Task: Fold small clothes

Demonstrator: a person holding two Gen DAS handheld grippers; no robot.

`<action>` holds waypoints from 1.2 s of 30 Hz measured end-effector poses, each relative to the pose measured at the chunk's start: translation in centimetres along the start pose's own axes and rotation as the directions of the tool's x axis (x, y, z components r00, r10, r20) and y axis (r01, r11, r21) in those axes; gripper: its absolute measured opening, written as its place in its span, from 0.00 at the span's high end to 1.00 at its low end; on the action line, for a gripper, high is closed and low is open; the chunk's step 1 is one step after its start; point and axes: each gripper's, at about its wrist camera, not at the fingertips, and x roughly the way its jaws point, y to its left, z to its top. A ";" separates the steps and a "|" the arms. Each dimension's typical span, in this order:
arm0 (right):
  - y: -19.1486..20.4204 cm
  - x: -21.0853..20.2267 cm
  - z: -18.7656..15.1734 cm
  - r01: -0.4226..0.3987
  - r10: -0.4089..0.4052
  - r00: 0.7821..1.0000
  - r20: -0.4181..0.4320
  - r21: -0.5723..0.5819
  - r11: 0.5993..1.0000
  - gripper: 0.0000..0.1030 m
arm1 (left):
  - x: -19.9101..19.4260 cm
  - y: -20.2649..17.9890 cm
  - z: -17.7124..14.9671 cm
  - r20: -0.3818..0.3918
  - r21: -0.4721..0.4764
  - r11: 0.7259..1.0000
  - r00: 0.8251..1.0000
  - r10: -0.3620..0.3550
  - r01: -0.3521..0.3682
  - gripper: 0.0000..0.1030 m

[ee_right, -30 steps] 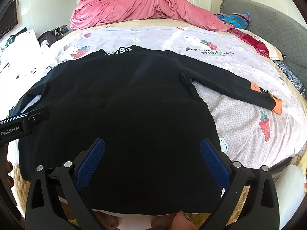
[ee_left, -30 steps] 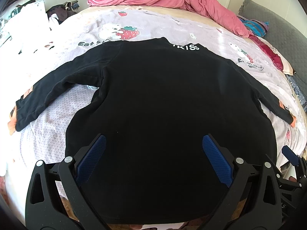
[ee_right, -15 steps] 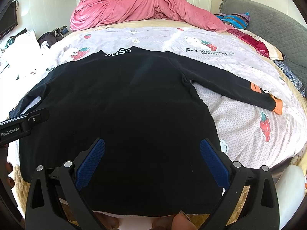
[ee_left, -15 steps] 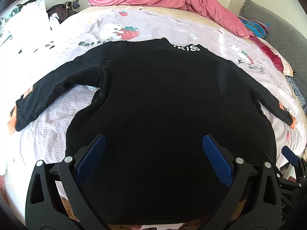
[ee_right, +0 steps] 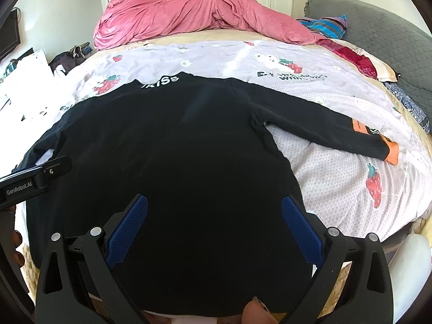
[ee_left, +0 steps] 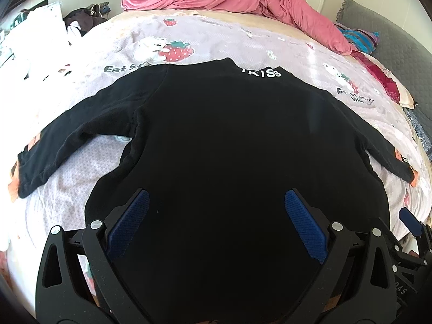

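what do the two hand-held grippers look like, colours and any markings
Both match: the left hand-held gripper and right hand-held gripper have black angular frames with triangular cut-outs, silver pivot screws and blue ribbed finger pads. In the right view, the left one's side reads "GenRobot.AI" in white.

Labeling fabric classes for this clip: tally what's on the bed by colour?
Black: 1, jumper, spread flat
Pink: 1, duvet, bunched at the far end
Lilac print: 1, sheet
Grey: 1, blanket
Striped blue: 1, cloth
Red: 1, cloth
Total: 6
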 end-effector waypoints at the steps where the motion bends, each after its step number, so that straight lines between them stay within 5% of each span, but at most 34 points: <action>1: -0.1 0.1 0.2 0.000 0.000 1.000 0.001 0.005 1.000 0.04 | 0.0 0.0 -0.1 0.000 0.000 1.000 1.000 0.000 0.000 0.08; 20: -3.0 3.1 4.1 0.014 -0.014 1.000 0.010 0.070 0.997 0.04 | 2.7 -1.3 3.9 0.000 -0.002 1.000 1.000 -0.007 0.007 0.08; 36: -10.2 5.2 5.5 0.122 -0.124 0.992 -0.007 0.222 0.967 0.04 | 4.9 -3.6 6.1 -0.006 0.025 0.999 1.000 -0.023 0.024 0.08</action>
